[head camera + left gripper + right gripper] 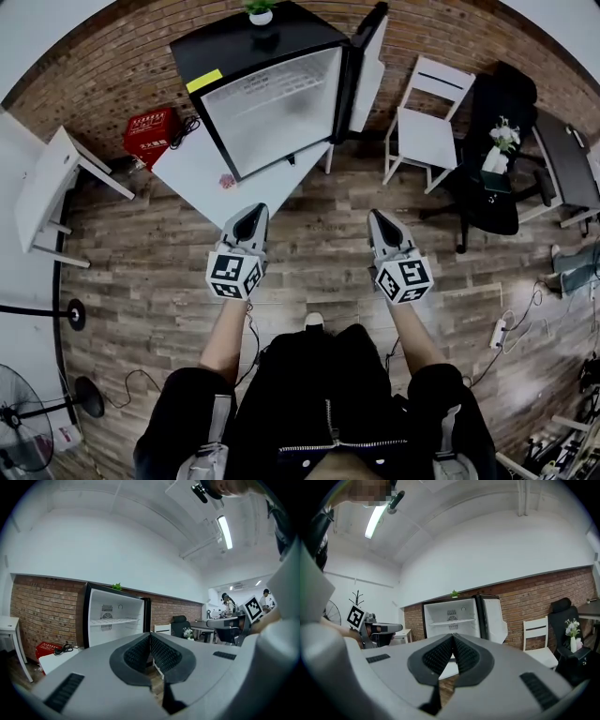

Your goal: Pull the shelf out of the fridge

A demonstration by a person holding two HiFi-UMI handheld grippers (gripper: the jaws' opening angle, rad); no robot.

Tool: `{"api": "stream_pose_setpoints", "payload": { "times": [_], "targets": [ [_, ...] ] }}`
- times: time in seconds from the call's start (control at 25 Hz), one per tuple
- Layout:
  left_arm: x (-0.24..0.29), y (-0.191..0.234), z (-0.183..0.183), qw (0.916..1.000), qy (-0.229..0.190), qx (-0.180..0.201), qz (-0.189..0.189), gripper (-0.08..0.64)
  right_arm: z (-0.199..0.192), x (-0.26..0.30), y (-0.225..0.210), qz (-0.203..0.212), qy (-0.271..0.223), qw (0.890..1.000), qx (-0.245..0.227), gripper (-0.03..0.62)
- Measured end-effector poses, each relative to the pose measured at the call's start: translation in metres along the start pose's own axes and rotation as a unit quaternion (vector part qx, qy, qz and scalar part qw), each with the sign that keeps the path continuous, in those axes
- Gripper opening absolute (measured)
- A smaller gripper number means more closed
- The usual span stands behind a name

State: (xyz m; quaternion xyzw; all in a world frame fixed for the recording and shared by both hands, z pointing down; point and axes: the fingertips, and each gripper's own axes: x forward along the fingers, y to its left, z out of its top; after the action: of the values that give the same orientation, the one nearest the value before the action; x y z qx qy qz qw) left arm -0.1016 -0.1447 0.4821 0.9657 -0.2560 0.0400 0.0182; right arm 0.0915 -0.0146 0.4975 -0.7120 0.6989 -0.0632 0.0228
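Observation:
A small black fridge (253, 56) stands against the brick wall with its door (367, 66) swung open to the right. Inside its white cavity a white shelf (114, 620) lies level about halfway up; the same shelf (452, 621) shows in the right gripper view. My left gripper (251, 221) and right gripper (382, 225) hover side by side above the wooden floor, well short of the fridge. Both are shut, pads pressed together with nothing between them. The left gripper (150, 641) and the right gripper (453, 645) each point toward the fridge.
A low white table (202, 169) stands in front of the fridge with a small object on it. A red box (150, 131) sits left, a white chair (427, 127) right, a black office chair (492, 178) farther right. A potted plant (260, 9) tops the fridge. Cables run across the floor.

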Motion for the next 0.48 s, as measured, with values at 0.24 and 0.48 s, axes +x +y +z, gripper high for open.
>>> {"api": "stream_pose_setpoints", "payload": {
  "times": [0.24, 0.48],
  "targets": [
    [0.021, 0.014, -0.002, 0.9997, 0.006, -0.005, 0.021, 0.021, 0.0, 0.036, -0.012, 0.023, 0.005, 1.0, 0.003, -0.006],
    [0.048, 0.029, -0.004, 0.9984, 0.01, -0.01, 0.055, 0.02, 0.001, 0.082, -0.026, 0.064, 0.006, 0.998, 0.0, -0.006]
  ]
}}
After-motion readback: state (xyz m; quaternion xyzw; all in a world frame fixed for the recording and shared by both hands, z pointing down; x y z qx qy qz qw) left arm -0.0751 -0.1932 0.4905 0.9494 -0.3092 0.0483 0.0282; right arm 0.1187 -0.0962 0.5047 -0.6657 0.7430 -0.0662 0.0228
